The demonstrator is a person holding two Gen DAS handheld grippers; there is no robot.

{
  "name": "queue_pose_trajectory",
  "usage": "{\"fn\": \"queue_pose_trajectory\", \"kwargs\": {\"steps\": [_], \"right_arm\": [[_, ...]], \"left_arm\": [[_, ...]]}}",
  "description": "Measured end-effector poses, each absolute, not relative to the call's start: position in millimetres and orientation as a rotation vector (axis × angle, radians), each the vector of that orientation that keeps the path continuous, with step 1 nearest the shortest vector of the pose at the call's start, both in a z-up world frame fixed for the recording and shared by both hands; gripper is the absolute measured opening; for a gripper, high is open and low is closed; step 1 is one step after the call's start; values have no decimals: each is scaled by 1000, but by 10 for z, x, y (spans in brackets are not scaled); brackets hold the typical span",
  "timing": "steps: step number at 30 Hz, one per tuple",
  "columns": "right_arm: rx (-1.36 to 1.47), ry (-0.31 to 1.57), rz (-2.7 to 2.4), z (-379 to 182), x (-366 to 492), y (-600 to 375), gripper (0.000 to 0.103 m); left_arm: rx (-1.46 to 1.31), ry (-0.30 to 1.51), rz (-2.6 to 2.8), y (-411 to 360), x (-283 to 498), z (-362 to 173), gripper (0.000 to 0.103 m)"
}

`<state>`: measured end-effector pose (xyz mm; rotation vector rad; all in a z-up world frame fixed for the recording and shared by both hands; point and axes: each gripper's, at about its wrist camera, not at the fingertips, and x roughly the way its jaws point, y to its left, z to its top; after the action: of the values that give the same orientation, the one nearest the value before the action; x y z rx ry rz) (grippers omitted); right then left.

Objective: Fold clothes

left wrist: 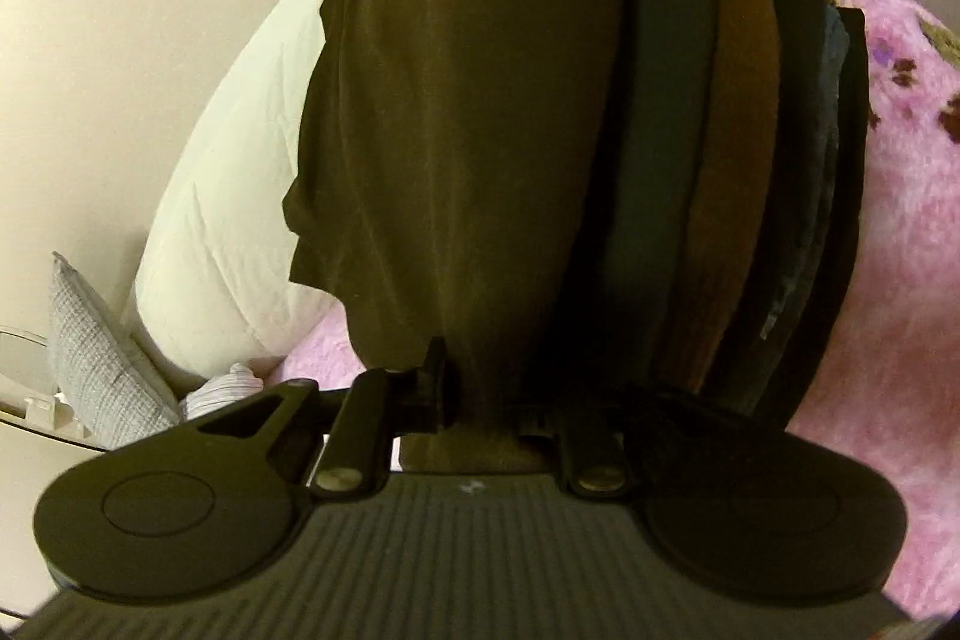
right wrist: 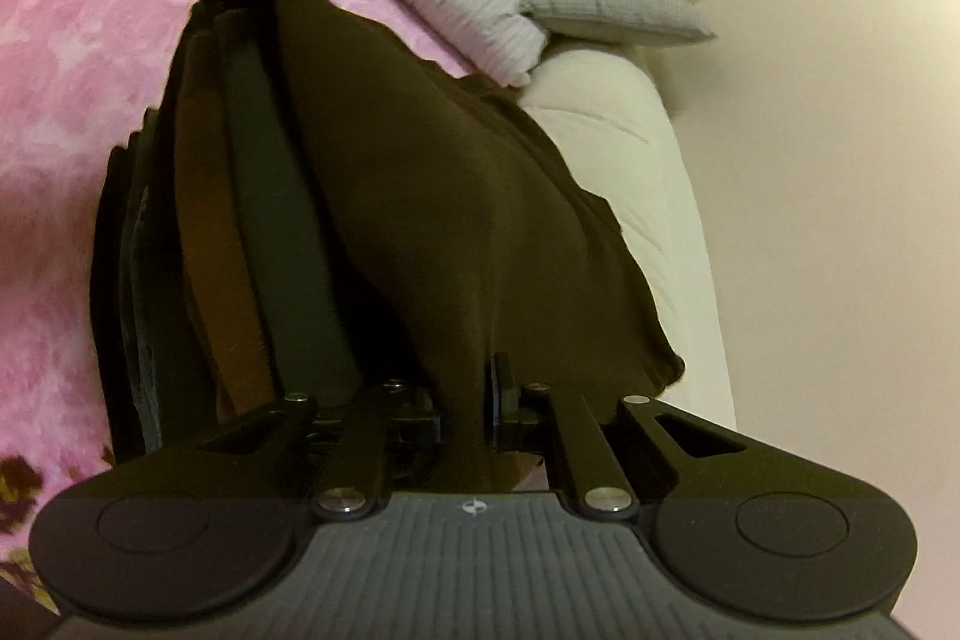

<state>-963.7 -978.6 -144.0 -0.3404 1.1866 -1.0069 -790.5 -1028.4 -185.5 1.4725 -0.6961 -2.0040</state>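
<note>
Near: my right gripper (right wrist: 465,415) pinched narrow on one end of the dark brown garment (right wrist: 456,196). My left gripper (left wrist: 480,388) nipped almost closed on the other end. Cloth hangs slack between them beside the stack of folded clothes (left wrist: 738,172) on the pink blanket (left wrist: 912,220). Looks soft, light, floppy, likely to sag; best gripped at edge corners. Far: white pillow (left wrist: 228,196), grey cushion (right wrist: 618,4).

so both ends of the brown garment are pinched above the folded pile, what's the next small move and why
Probably lower the brown garment onto the stack of folded clothes. Each hand-held gripper, left and right, pinches an end, and the cloth hangs alongside the pile on the pink blanket, roughly lined up.
</note>
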Motion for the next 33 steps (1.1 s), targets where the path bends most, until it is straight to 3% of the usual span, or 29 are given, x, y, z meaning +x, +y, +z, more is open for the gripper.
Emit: {"fn": "queue_pose_trajectory", "kwargs": {"steps": [8,9,11,12,13,14,16,17,21,27,31,33], "right_arm": [[-270,1183,-1035,-1296,-9782,-9684,8],[-269,1193,-1029,-1333,-9756,-9664,9],[-234,1204,-1032,-1372,-9724,-9625,22],[-212,1200,-1045,-1361,-9717,-9597,42],[-193,1179,-1074,-1313,-9707,-9555,51],[-174,1155,-1106,-1261,-9697,-9512,53],[-103,1097,-1145,-1130,-9683,-9360,67],[-81,1070,-1164,-1068,-9668,-9272,69],[60,913,-1243,-779,-9491,-8897,73],[314,673,-1311,-463,-9016,-8449,73],[410,597,-1393,-345,-8715,-8184,88],[452,585,-1446,-312,-8597,-8019,88]], "left_arm": [[1487,-641,-1994,-10250,-7887,-1879,18],[1481,-606,-1986,-10241,-7858,-1870,21],[1448,-510,-1966,-10210,-7775,-1795,26],[1419,-433,-1951,-10192,-7715,-1732,36],[1385,-347,-1932,-10172,-7648,-1661,51],[1344,-249,-1921,-10147,-7566,-1587,58],[1226,-51,-1907,-10021,-7345,-1428,72],[1168,30,-1890,-9934,-7233,-1356,74],[935,310,-1848,-9568,-6633,-1083,98],[732,536,-1826,-8815,-6086,-766,102],[672,643,-1810,-8518,-5794,-747,102],[661,649,-1836,-8340,-5672,-682,102]]}}
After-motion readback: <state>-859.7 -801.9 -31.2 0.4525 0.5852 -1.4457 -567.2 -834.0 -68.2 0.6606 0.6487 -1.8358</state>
